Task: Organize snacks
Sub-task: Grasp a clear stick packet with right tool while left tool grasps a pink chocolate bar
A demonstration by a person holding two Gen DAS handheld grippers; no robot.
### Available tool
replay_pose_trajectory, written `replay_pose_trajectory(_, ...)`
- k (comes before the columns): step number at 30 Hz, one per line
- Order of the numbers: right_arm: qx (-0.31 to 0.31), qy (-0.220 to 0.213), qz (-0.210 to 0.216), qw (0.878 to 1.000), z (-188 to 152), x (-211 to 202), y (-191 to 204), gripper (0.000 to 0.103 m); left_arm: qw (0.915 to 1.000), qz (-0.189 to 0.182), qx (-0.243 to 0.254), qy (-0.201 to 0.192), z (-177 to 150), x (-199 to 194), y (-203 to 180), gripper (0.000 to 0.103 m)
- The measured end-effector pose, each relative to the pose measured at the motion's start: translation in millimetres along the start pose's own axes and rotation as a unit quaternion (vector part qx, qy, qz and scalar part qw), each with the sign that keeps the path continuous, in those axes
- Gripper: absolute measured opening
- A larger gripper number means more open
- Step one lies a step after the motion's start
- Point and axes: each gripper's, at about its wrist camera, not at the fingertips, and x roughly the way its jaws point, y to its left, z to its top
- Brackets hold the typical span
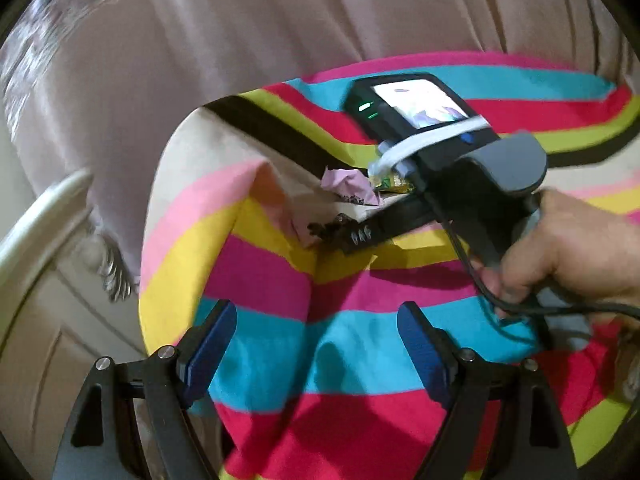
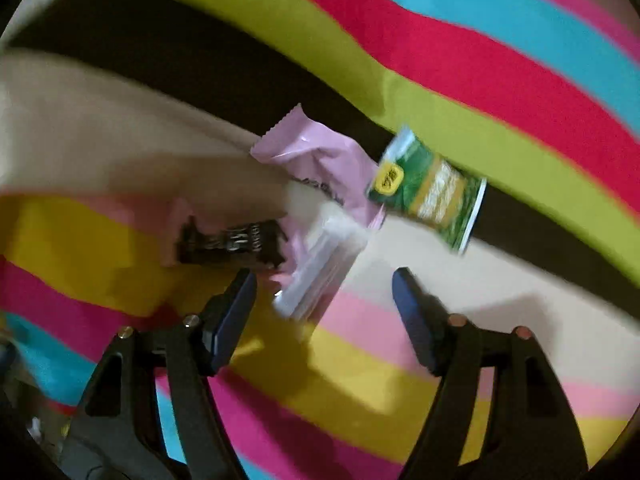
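Observation:
Three snack packets lie together on a striped cloth (image 2: 460,60): a pink packet (image 2: 316,156), a green and yellow packet (image 2: 432,188) to its right, and a small dark packet (image 2: 236,242) to its left. My right gripper (image 2: 324,280) is open and empty, just above the pink packet's lower end. In the left wrist view the pink packet (image 1: 348,182), the green one (image 1: 394,184) and the dark one (image 1: 326,228) show partly behind the right gripper's body (image 1: 480,184). My left gripper (image 1: 316,312) is open and empty over the cloth, well short of the snacks.
The striped cloth (image 1: 360,360) hangs over a table corner at the left. A beige curtain (image 1: 240,20) hangs behind, and a pale door or cabinet (image 1: 36,320) stands at the left. A hand (image 1: 580,248) and a cable (image 1: 520,304) are at the right.

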Motion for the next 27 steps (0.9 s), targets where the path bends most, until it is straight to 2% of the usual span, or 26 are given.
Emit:
replay_pose_trajectory(1,-0.014,-0.004,-0.008,1.0,-4.1,-3.6,0.3,0.018,0.9999,-0.002,0.01,0.002,2.7,3.5,-0.9,0.084)
replay_pose_trajectory(4,-0.032,-0.019,-0.013,0.999,-32.9,-23.3,-19.0,0.018,0.9989,-0.013,0.044,0.005,15.1,19.8,-8.3,0.084)
replay_pose_trajectory(7,0.009,-0.03,-0.033,0.999,-73.5,-52.9,-63.8,0.018,0.997,-0.017,0.074,0.014,32.0,42.4,-21.4,0.084)
replay_pose_trajectory(11,0.06,-0.025,-0.029,0.997,-125.0,-87.5,-102.9,0.018,0.9888,0.027,0.143,0.032,62.0,86.8,-42.3,0.084)
replay_pose_trajectory(12,0.07,-0.023,-0.025,0.997,-138.9,-96.1,-106.7,0.018,0.987,0.033,0.152,0.043,69.5,99.2,-44.1,0.084)
replay_pose_trajectory(14,0.079,-0.023,-0.019,0.996,-151.8,-104.3,-109.4,0.018,0.9839,0.019,0.159,0.079,85.1,127.9,-39.2,0.084)
replay_pose_trajectory(16,0.09,-0.03,-0.012,0.995,-162.8,-111.9,-109.6,0.018,0.9731,0.017,0.188,0.132,87.3,153.4,-39.1,0.082)
replay_pose_trajectory(17,0.097,-0.034,-0.006,0.995,-166.4,-115.0,-108.8,0.018,0.9718,0.007,0.197,0.13,88.6,154.6,-38.9,0.069)
replay_pose_trajectory(18,0.106,-0.039,-0.001,0.994,-169.9,-118.6,-106.7,0.018,0.9693,-0.011,0.196,0.148,89.2,154.8,-38.7,0.048)
replay_pose_trajectory(19,0.113,-0.045,0.003,0.993,-174.5,-127.8,-109.1,0.018,0.9671,-0.031,0.18,0.177,88.1,155.2,-37.2,0.011)
replay_pose_trajectory(20,0.117,-0.049,0.006,0.992,-179.7,-133.5,-107.2,0.018,0.9713,-0.045,0.161,0.169,87.4,145.0,-36.7,0.01)
replay_pose_trajectory(23,0.119,-0.056,0.012,0.991,-191.8,-151.3,-106.5,0.018,0.9766,-0.127,0.097,0.145,79.3,97.6,-42.6,0.01)
replay_pose_trajectory(27,0.126,-0.062,0.007,0.99,-207.5,-170.6,-103.8,0.018,0.9738,-0.2,-0.009,0.109,62.1,24.7,-53.5,0.01)
